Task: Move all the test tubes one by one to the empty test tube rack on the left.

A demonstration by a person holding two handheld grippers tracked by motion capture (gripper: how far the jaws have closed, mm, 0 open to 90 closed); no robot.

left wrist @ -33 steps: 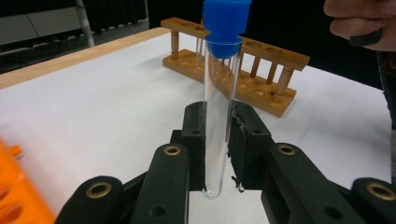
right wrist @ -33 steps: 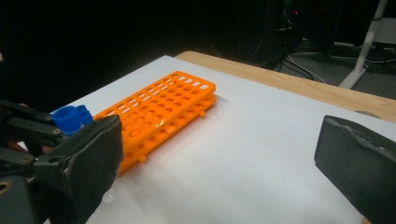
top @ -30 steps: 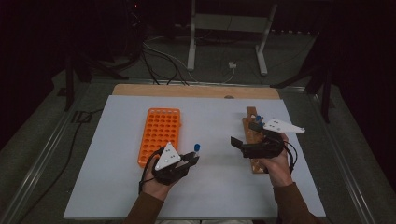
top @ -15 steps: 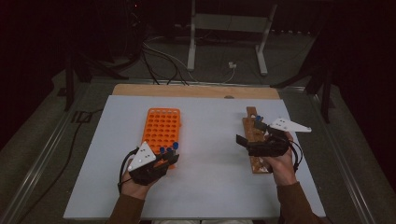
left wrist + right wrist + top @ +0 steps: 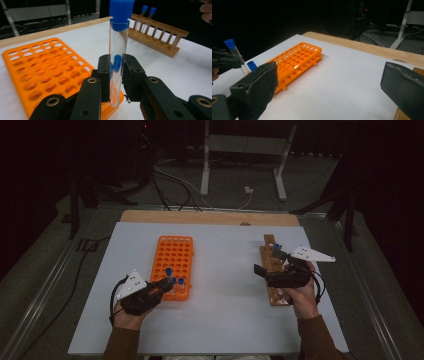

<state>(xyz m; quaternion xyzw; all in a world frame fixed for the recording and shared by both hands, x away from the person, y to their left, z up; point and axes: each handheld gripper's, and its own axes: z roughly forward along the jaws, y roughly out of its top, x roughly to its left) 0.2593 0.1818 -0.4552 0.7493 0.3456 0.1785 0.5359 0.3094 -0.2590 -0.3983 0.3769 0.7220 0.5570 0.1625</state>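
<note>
Tube (image 5: 118, 60) upright between the pads: we are clamping it with our left gripper (image 5: 116, 75) at the orange rack (image 5: 172, 265); our right gripper (image 5: 329, 82) is gaping, holding nothing.

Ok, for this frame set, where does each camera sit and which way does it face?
High view: above the person's side, looking forward and down on the white table; both forearms, left gripper and right gripper show.
Left gripper view: rides the left gripper, looking along its fingers, shut on a blue-capped test tube, over the orange rack toward the wooden rack.
Right gripper view: rides the right gripper, open fingers, facing the orange rack.
Shared: all three show the orange rack and the held tube.
</note>
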